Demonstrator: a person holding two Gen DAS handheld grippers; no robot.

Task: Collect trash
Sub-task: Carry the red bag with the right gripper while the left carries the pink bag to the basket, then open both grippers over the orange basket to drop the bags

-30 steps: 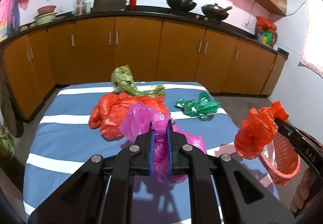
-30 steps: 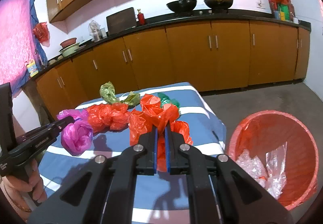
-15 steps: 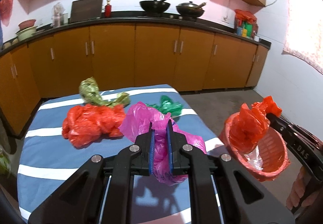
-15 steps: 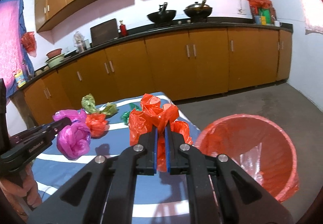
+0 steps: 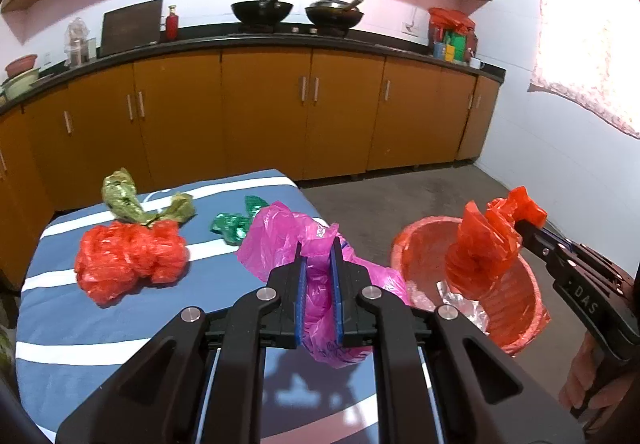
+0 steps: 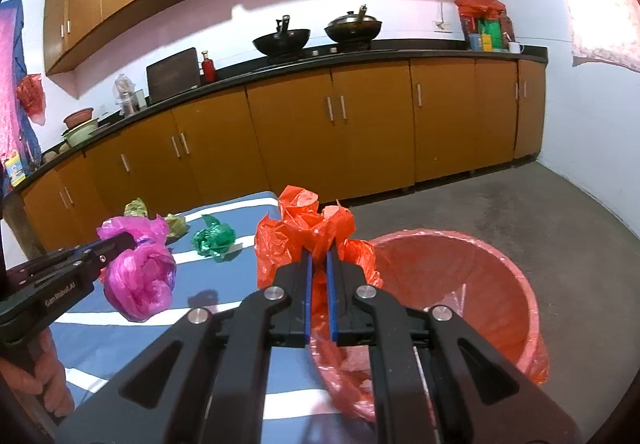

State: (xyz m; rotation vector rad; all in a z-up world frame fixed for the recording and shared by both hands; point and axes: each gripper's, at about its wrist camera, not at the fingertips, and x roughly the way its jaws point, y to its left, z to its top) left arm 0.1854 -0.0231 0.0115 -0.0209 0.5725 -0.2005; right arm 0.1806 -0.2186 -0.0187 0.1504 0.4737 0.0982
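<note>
The left gripper (image 5: pixel 319 284) hangs above the near right corner of the blue, white-striped counter (image 5: pixel 120 328), its fingers pinching a crumpled magenta plastic bag (image 5: pixel 280 240) lifted off the cloth. The right gripper (image 6: pixel 319 286) sits past the counter's right edge, fingers pressed onto a bunched red-orange bag (image 6: pixel 304 224) held over the near rim of the red bin (image 6: pixel 472 284), which stands on the bare grey floor (image 6: pixel 520 203) just beside the counter. Open floor stretches from the bin to the orange cabinets (image 5: pixel 264 115) and the white wall on the right. Three bags lie on the counter: one red bag (image 5: pixel 128 256) toward the left, one olive-green bag (image 5: pixel 128 199) touching its far side, and one dark green bag (image 5: pixel 234 224) near the right edge, apart from the red one. Clear crinkled plastic (image 5: pixel 460 300) lies inside the bin. Two woks (image 5: pixel 262 9) sit on the black worktop (image 5: pixel 240 41) behind.
</note>
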